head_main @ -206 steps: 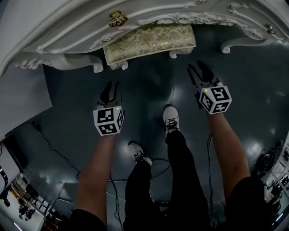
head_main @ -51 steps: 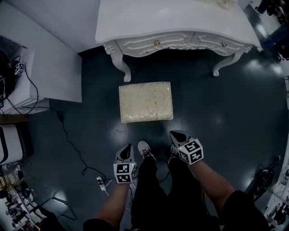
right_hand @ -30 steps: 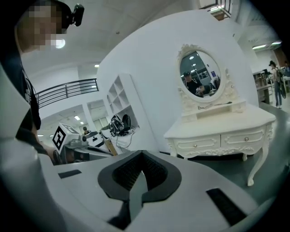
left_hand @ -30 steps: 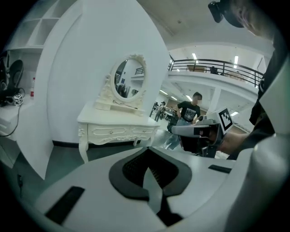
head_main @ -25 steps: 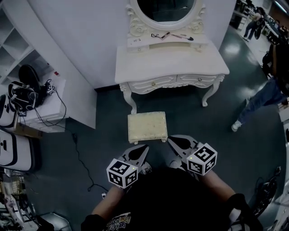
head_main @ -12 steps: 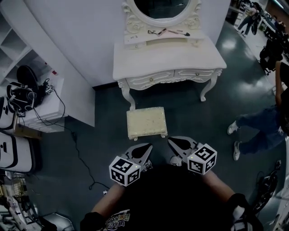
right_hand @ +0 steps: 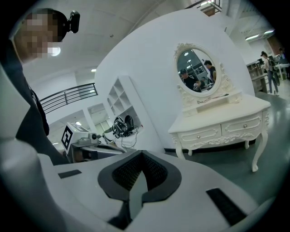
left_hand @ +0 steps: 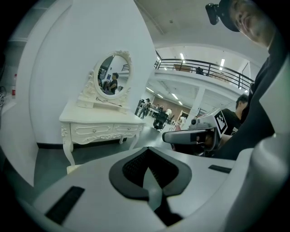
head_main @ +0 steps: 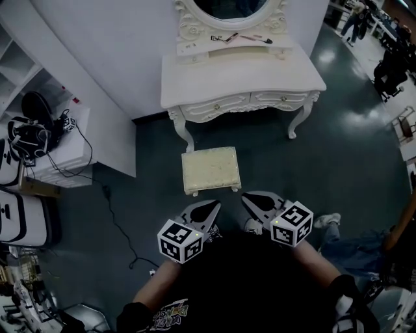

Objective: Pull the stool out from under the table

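The cream upholstered stool (head_main: 210,170) stands on the dark floor, fully out in front of the white dressing table (head_main: 240,81) and apart from it. My left gripper (head_main: 212,207) and right gripper (head_main: 251,198) hover close to my body, just short of the stool and not touching it. Both are shut with nothing between the jaws. In the left gripper view its jaws (left_hand: 148,168) meet, with the table (left_hand: 97,126) beyond and the right gripper (left_hand: 190,136) alongside. The right gripper view has its jaws (right_hand: 141,174) closed before the table (right_hand: 222,124).
An oval mirror (head_main: 222,8) tops the table. White cabinets with headsets (head_main: 32,130) stand at the left, and a cable (head_main: 114,214) trails over the floor. A passer-by's shoe and leg (head_main: 328,221) are close at my right. A white wall runs behind.
The passer-by at the right has walked nearer, down toward my right side. The stool, table and both shut grippers stay about where they were.
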Motion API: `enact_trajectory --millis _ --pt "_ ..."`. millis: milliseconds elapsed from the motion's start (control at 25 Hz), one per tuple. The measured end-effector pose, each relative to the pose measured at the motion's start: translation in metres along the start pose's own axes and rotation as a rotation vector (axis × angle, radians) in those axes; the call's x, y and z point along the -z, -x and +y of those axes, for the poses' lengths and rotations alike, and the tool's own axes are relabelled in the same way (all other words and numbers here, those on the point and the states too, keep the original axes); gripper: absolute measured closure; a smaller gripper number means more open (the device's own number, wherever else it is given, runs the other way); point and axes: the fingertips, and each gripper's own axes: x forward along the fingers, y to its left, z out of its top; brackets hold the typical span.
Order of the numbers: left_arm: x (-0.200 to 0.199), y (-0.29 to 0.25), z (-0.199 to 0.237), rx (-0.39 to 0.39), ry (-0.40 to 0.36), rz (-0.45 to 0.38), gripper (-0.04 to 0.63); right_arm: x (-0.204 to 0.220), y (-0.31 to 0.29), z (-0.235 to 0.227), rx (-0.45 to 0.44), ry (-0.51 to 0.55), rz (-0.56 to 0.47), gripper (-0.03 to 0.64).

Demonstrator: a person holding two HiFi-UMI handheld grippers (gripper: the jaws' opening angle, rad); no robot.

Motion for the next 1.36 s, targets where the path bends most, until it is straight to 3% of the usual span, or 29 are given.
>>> enact_trajectory --millis 1360 --pt "-0.004 -0.011 -0.001 -0.011 -0.035 0.006 0.588 0.000 -0.003 -0.011 -0.019 -0.017 -0.012 0.590"
